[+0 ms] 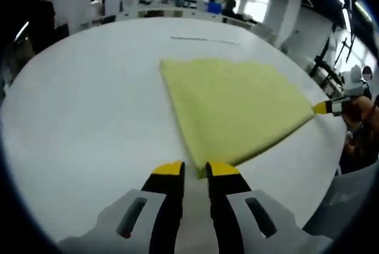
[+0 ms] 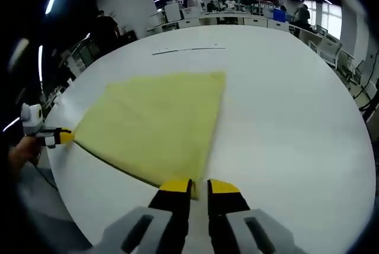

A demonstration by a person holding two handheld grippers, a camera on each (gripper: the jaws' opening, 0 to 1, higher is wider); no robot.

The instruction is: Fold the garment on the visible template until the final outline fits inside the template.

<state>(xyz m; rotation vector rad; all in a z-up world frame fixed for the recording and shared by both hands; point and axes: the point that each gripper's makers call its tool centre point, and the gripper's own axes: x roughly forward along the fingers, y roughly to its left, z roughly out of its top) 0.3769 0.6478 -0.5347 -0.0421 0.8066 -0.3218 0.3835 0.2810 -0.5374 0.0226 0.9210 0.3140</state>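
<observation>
A yellow garment (image 1: pixel 234 109) lies folded flat on the white table (image 1: pixel 89 118), roughly a four-sided shape. In the left gripper view my left gripper (image 1: pixel 195 169) has its yellow-tipped jaws drawn close on the garment's near corner. The right gripper (image 1: pixel 324 108) shows at the garment's right corner, held by a hand. In the right gripper view the garment (image 2: pixel 157 124) spreads ahead and my right gripper (image 2: pixel 200 186) pinches its near corner. The left gripper (image 2: pixel 62 137) sits at the garment's left corner. A thin dark line (image 1: pixel 204 39) marks the table beyond the garment.
The round-looking white table top (image 2: pixel 284 124) stretches wide on all sides of the garment, with its edge near the right gripper. Desks, chairs and people stand far behind the thin dark line (image 2: pixel 183 50). A person's hand (image 2: pixel 21 150) shows at the left edge.
</observation>
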